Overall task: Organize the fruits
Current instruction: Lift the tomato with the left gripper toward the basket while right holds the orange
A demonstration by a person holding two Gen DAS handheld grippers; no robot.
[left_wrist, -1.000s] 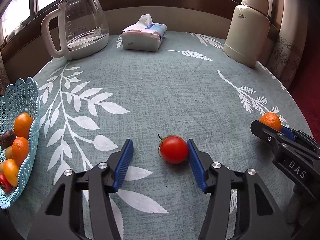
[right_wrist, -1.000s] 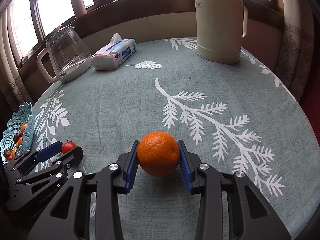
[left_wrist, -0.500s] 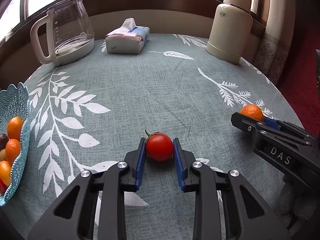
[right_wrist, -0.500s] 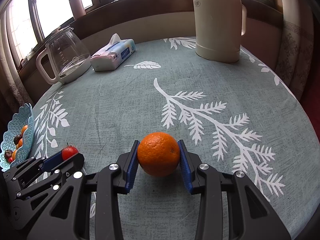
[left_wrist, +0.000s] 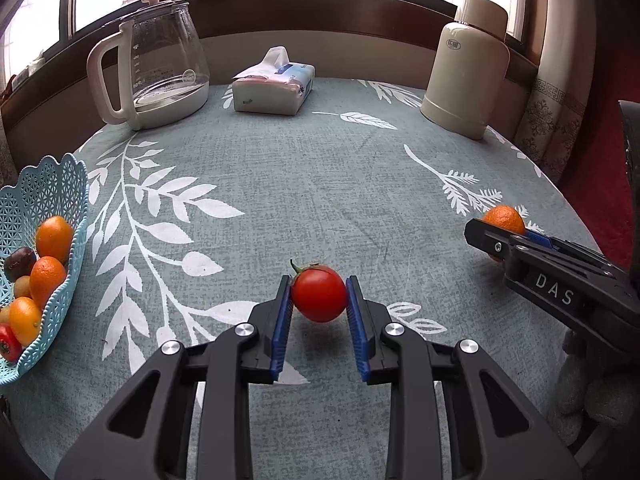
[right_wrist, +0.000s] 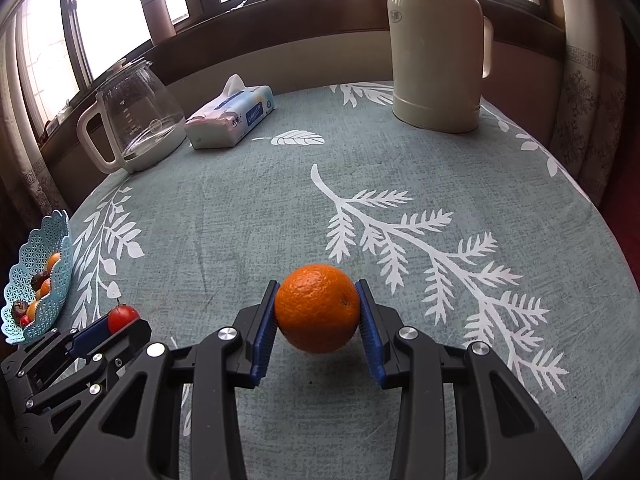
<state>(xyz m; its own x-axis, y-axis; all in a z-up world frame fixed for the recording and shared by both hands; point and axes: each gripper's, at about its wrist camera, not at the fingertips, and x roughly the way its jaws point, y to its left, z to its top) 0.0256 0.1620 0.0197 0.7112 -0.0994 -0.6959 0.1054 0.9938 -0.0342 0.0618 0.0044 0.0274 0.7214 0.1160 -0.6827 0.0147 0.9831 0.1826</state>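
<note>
My left gripper [left_wrist: 319,300] is shut on a red tomato [left_wrist: 319,298] with a green stem, held a little above the cloth. My right gripper [right_wrist: 318,312] is shut on an orange [right_wrist: 318,308], also lifted, with its shadow on the cloth below. In the left wrist view the right gripper [left_wrist: 500,228] shows at the right with the orange [left_wrist: 505,219]. In the right wrist view the left gripper [right_wrist: 120,322] shows at the lower left with the tomato [right_wrist: 122,317]. A light blue lattice fruit basket [left_wrist: 60,184] at the left edge holds several small oranges and dark fruits.
A glass kettle [left_wrist: 156,64], a tissue pack [left_wrist: 274,84] and a cream thermos [left_wrist: 466,68] stand along the far side of the round table [left_wrist: 300,184] with its leaf-print cloth. The basket [right_wrist: 28,284] sits at the table's left rim. Windows run behind.
My left gripper closed on the tomato, then raised it off the cloth. My right gripper kept its hold on the orange and lifted it slightly.
</note>
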